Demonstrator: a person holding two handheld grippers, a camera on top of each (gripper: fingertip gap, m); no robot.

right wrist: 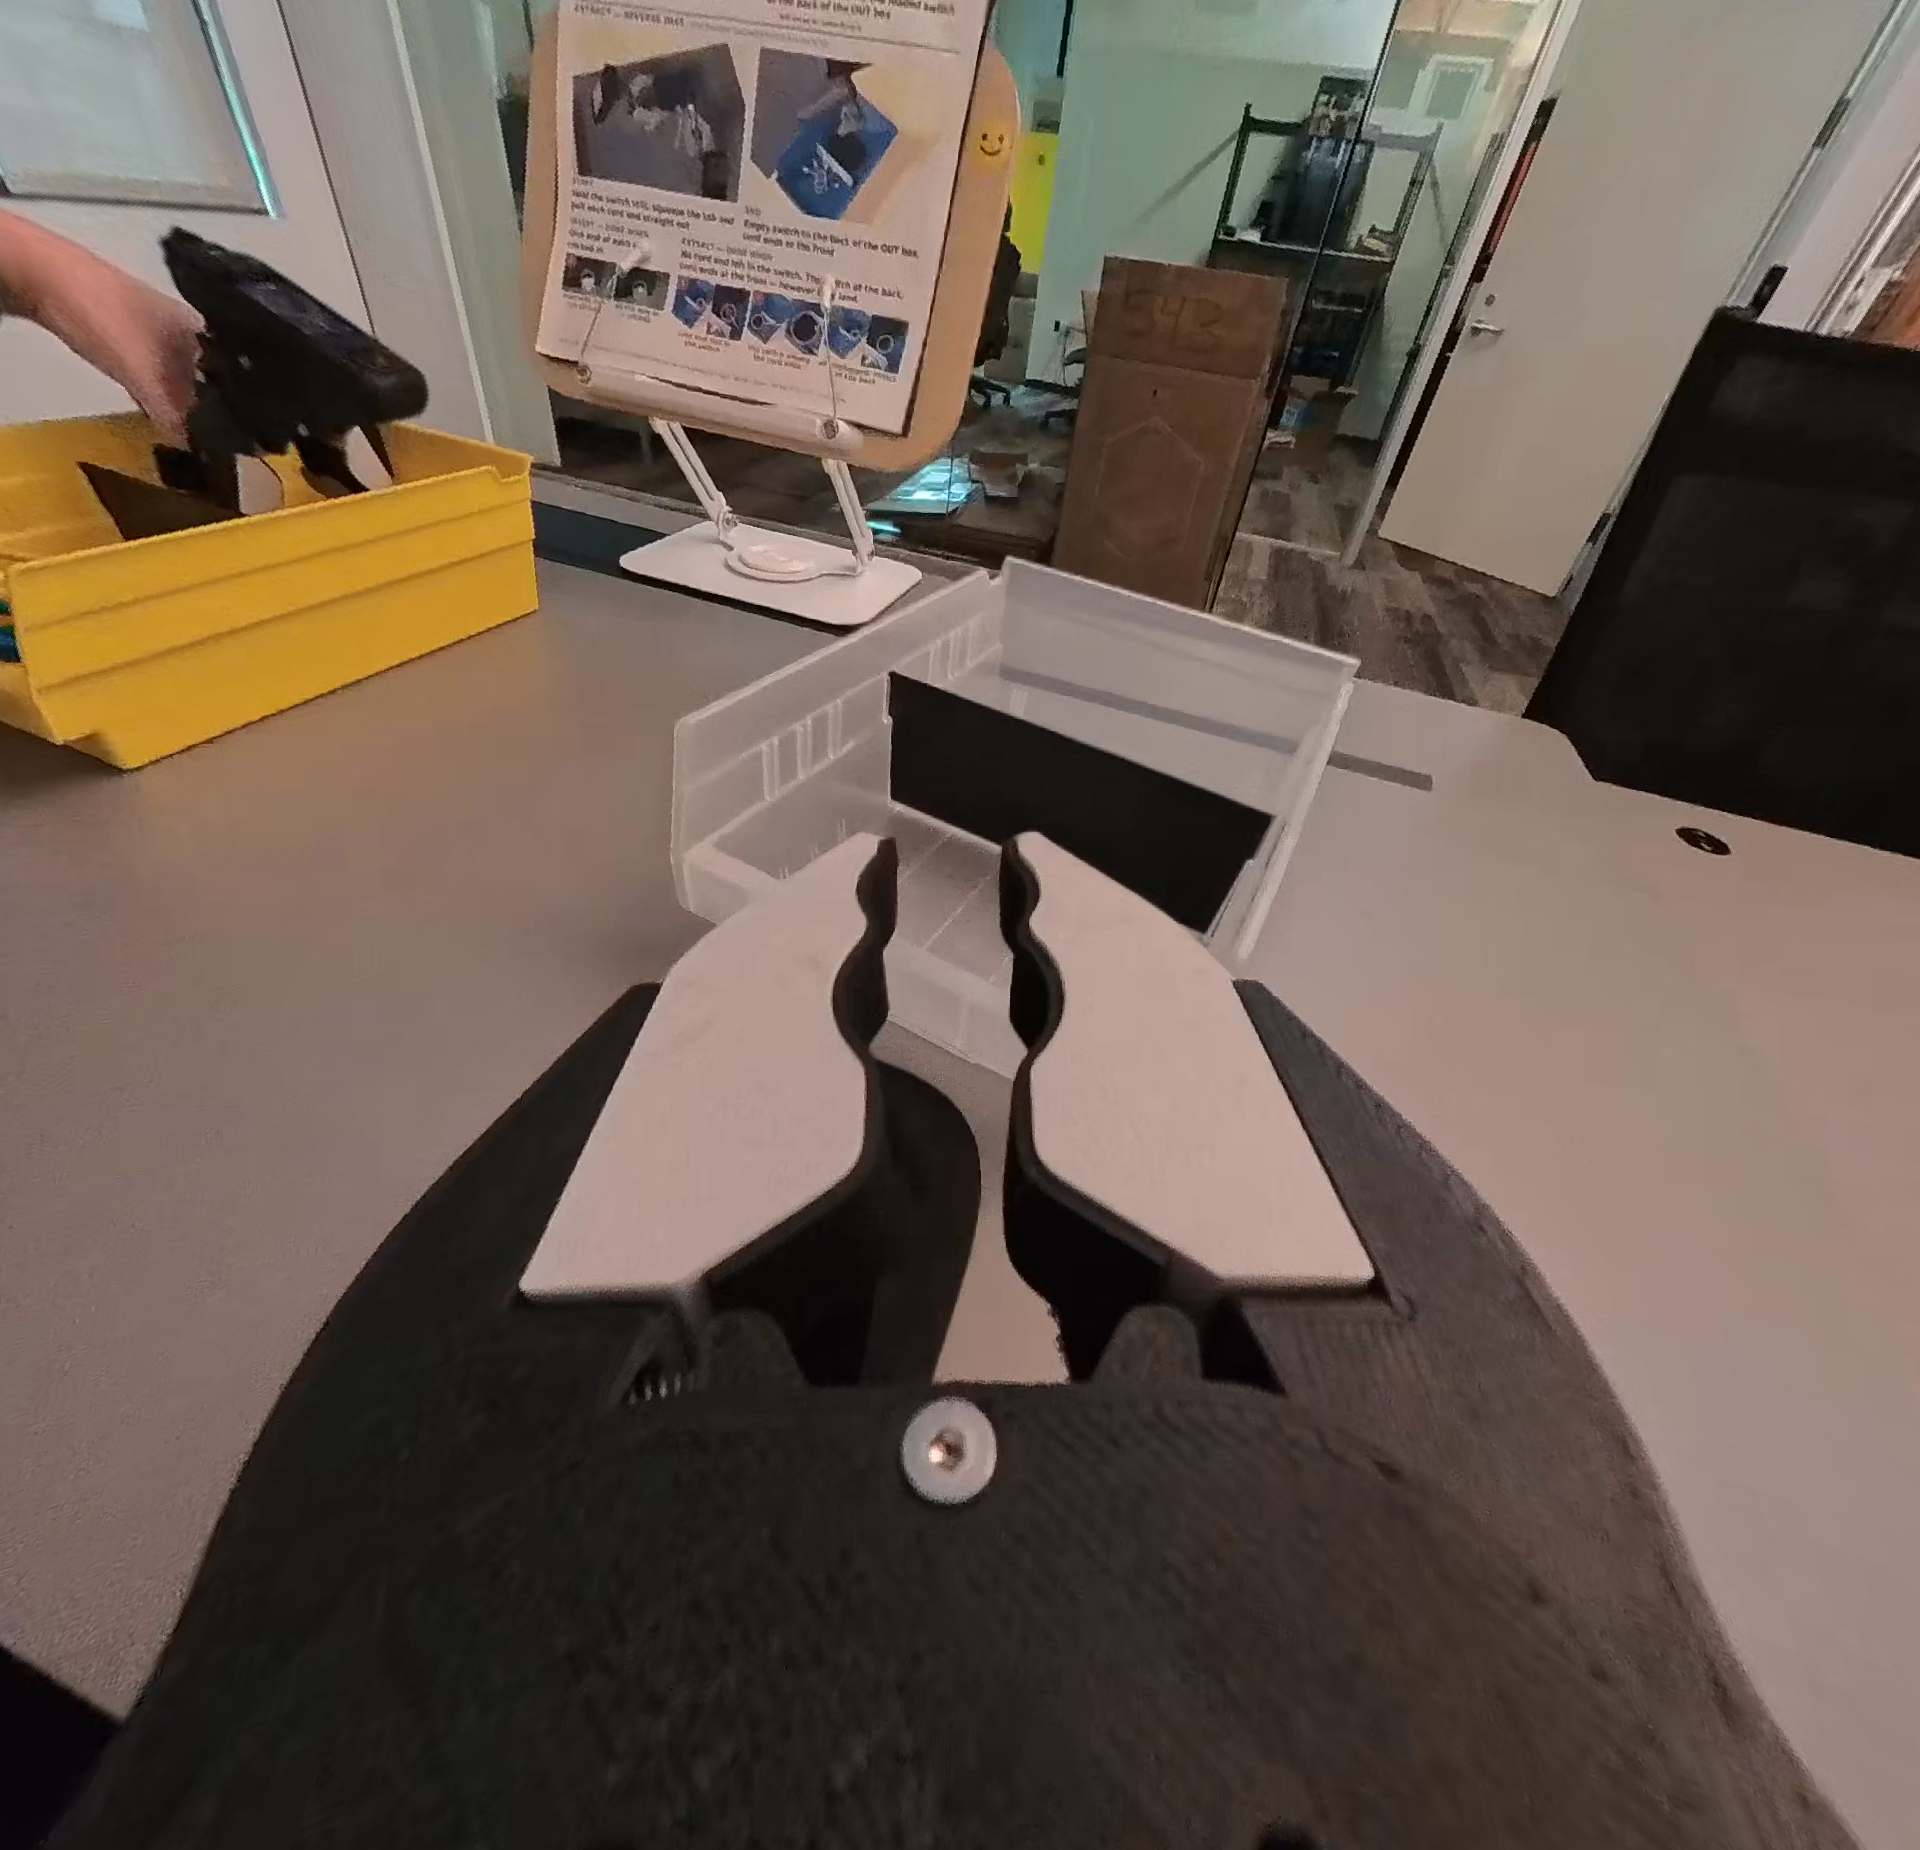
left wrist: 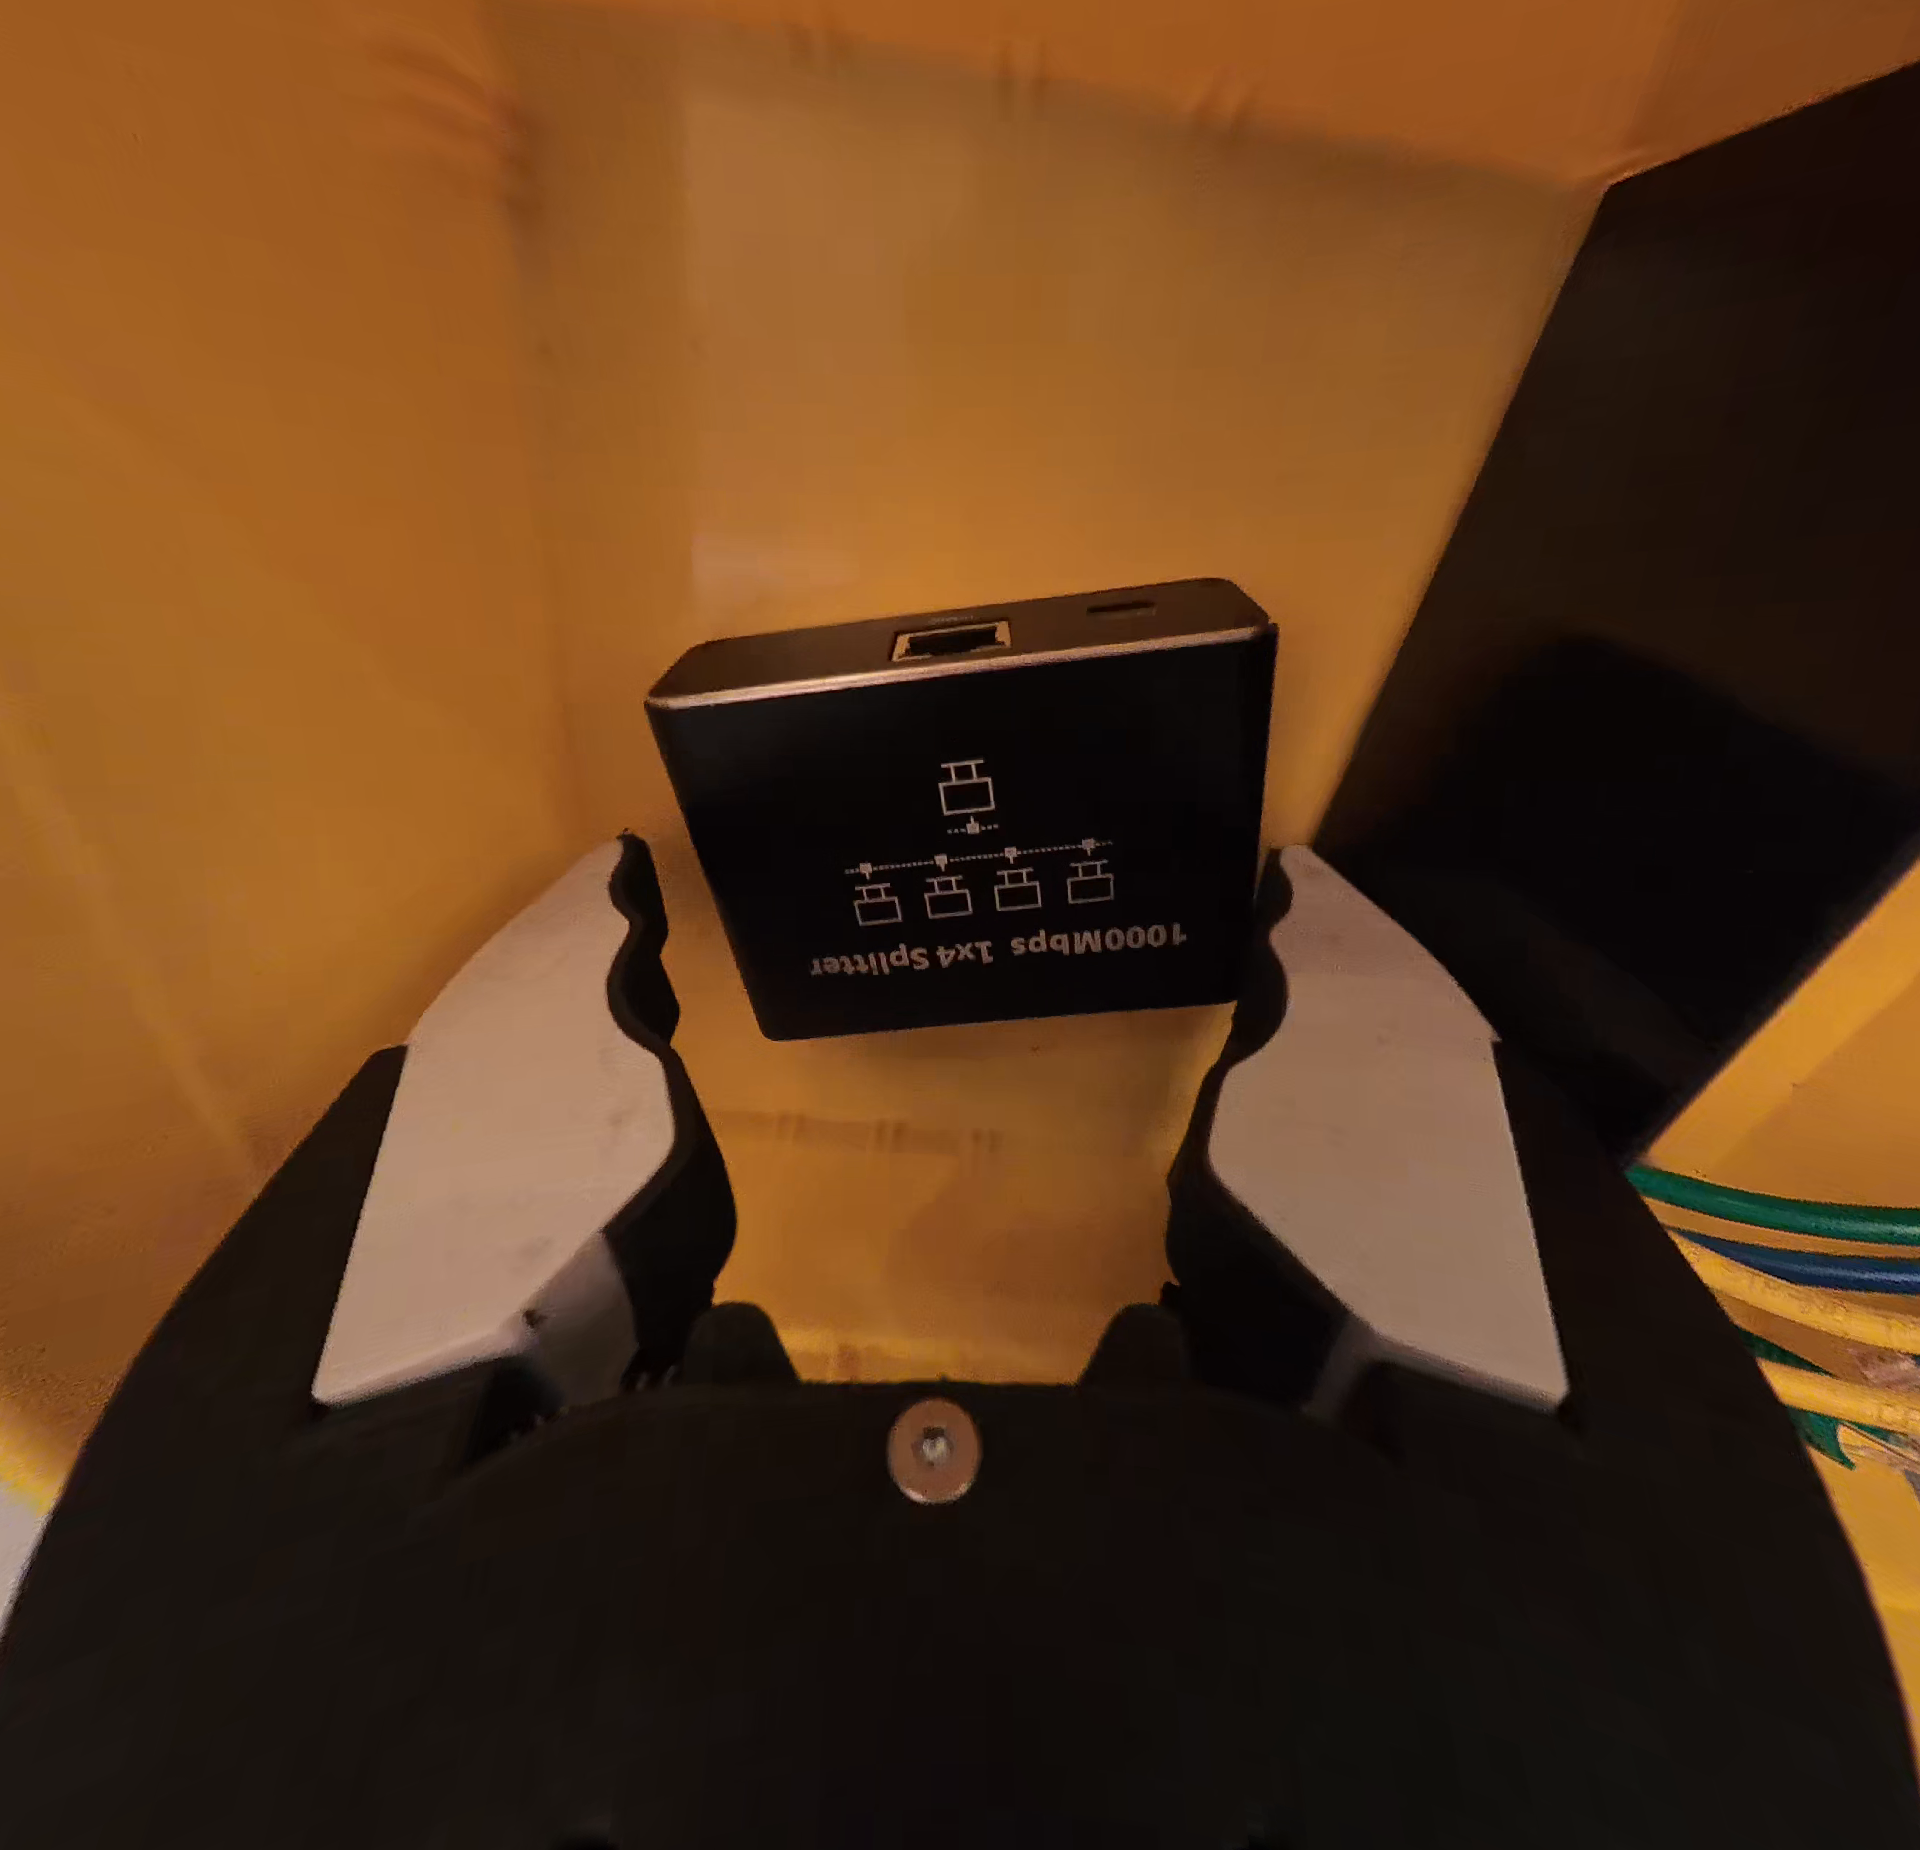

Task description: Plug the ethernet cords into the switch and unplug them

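A black switch [left wrist: 966, 761] with white diagram markings lies in the yellow bin [left wrist: 312, 553], one port facing away at its far end. My left gripper [left wrist: 956, 865] is open and straddles the switch's near half; the right finger touches or nearly touches its edge, and a gap shows on the left. Green, blue and yellow ethernet cords [left wrist: 1787, 1270] lie at the right, behind a black divider [left wrist: 1662, 657]. My right gripper [right wrist: 948, 855] hangs over the table with a narrow gap between its fingers and holds nothing. The left gripper [right wrist: 301, 450] also shows in the right wrist view, inside the yellow bin [right wrist: 281, 595].
A clear plastic bin [right wrist: 1174, 647] with a black divider [right wrist: 1070, 803] stands on the grey table [right wrist: 312, 969] just ahead of my right gripper. An instruction sheet on a white stand [right wrist: 769, 159] is at the back. A black box [right wrist: 1766, 553] stands at the right. Tip to tip, the grippers are about 60 cm apart.
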